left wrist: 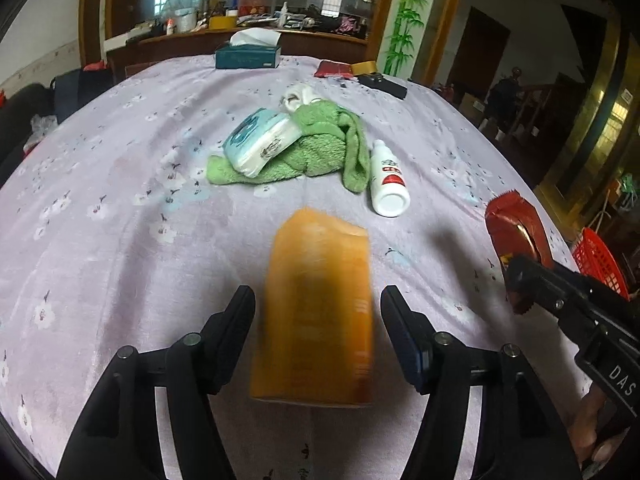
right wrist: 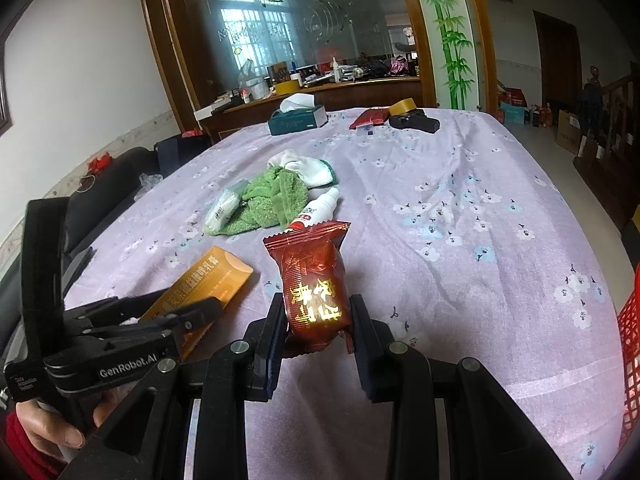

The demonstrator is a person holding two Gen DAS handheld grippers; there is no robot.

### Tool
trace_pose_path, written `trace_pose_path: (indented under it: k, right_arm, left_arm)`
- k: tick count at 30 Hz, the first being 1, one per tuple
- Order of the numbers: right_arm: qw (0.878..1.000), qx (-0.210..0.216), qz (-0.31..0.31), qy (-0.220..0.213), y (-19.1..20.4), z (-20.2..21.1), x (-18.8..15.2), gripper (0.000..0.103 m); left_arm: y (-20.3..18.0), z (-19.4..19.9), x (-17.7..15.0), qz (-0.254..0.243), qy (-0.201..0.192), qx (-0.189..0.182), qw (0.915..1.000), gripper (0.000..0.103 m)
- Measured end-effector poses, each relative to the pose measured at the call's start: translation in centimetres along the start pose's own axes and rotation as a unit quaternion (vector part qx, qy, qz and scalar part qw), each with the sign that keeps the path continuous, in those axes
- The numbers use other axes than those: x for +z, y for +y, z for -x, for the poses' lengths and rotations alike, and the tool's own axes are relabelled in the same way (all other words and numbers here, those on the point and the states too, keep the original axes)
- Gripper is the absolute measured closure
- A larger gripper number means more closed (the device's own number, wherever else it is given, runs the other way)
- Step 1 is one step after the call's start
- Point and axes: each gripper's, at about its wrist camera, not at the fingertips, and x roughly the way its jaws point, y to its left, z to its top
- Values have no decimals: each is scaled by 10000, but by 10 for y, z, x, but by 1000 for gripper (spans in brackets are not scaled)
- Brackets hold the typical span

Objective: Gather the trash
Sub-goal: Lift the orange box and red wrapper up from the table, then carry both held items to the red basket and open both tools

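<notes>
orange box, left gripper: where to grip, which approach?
Grip the orange box across its narrow width, mid-length, coming in along its long axis from the near end. It lies flat on the tablecloth, already lined up between the open left gripper fingers, with bare cloth on both long sides.

A lilac bedsheet with white blossom print is covering the broad table. At its centre, a crumpled green towel is lying beneath a tilted pack of wet wipes, with a white cloth bunched just behind. A white spray bottle with a red label is lying on its side beside the towel. At the far edge, a teal tissue box is sitting apart from a red pouch, a roll of tan packing tape and a flat black device. A cluttered wooden counter is standing behind, under frosted glass.
</notes>
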Motion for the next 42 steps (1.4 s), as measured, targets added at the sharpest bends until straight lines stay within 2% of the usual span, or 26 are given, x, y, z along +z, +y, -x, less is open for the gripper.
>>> trace_pose_path:
  k: [1,2,3,13,15,19,23,26,28,37,42]
  right_arm:
    - [10000,28,-11,-19,-1,1,0,70]
    - [10000,57,-16,-33,-1,1,0,70]
    - [10000,79,-20,-47,-1,1,0,70]
    - [9996,220,-72,-155,-4,7,-1,70]
    - [9996,225,-74,-160,-4,7,-1,70]
    - [9996,215,-97,-182,-5,8,-1,70]
    - [9997,132,-117,-174,-5,8,0,70]
    - [9996,153,-202,-94,-9,12,-2,70]
    - [9993,192,-310,-56,-13,18,-3,70]
    - [9965,262,-752,-264,-35,61,-3,70]
    - [9952,138,-852,-468,-45,85,-7,70]
  left_arm:
    - [-1,0,0,-44,-30,33,10000,39]
    - [-2,-1,0,-105,-18,39,9999,44]
    - [-5,-2,0,-172,4,69,9998,56]
    - [-7,-5,1,-195,30,188,9996,57]
    - [-7,0,0,-169,-169,233,9994,57]
    - [-15,15,-4,-428,-676,328,9963,57]
    - [-16,18,-4,-457,-793,418,9949,57]
    - [-12,19,-4,-268,-699,245,9969,57]
    - [-15,22,-5,-311,-726,230,9966,57]
    - [-37,36,-3,-419,-731,-164,9963,57]
    - [-53,43,4,-514,-728,-354,9954,57]
